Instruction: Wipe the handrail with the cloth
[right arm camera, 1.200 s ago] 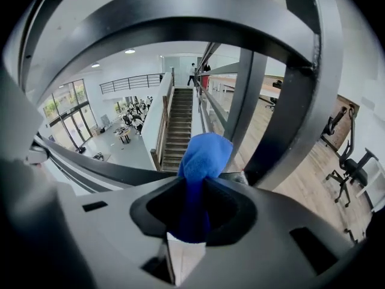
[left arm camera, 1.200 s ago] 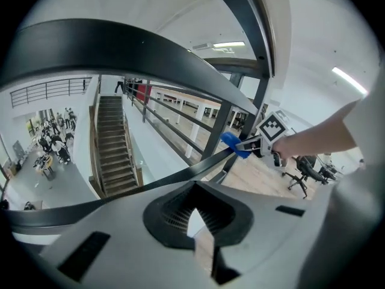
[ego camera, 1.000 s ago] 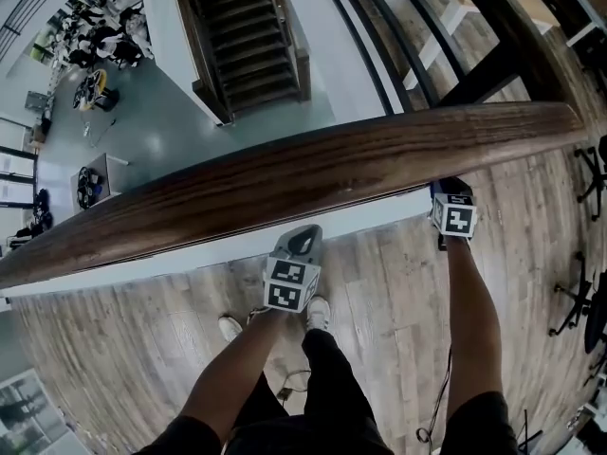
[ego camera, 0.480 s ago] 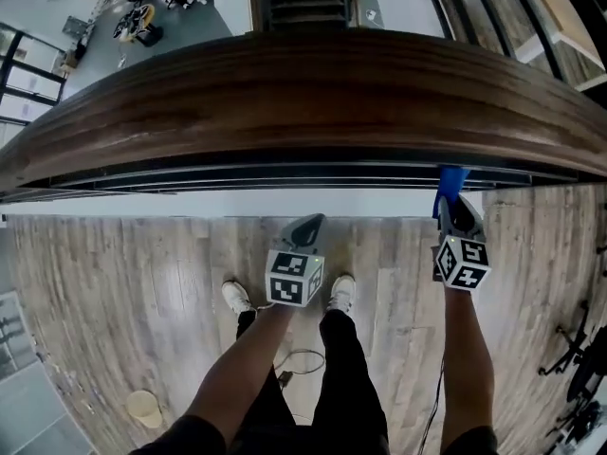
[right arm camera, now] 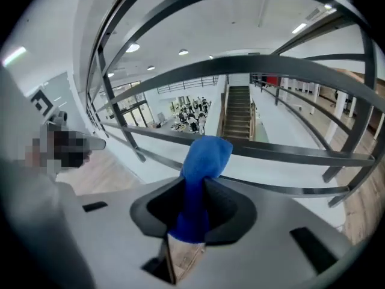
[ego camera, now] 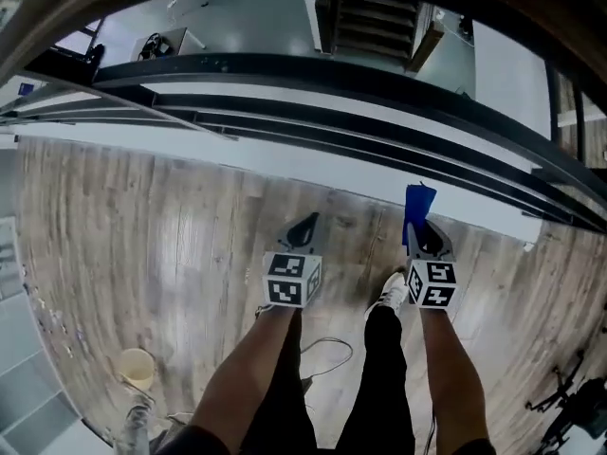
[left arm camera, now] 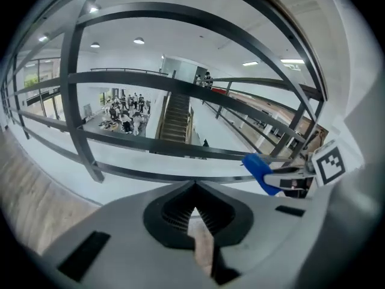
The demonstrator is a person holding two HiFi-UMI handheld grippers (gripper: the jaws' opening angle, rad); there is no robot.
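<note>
Beneath the wooden handrail (ego camera: 579, 8), which arcs along the top edge of the head view, both tongs hang low over the plank floor (ego camera: 171, 245), well apart from the rail. The right tongs (ego camera: 423, 230) are clamped on the blue cloth (ego camera: 417, 205), whose free end stands up past their tips, while the left tongs (ego camera: 303, 227) are closed together on nothing. No wiping contact is being made, I judge, so the next move calls for lifting the cloth above the dark metal bars (ego camera: 285, 72) and pressing it flat onto the rail.
</note>
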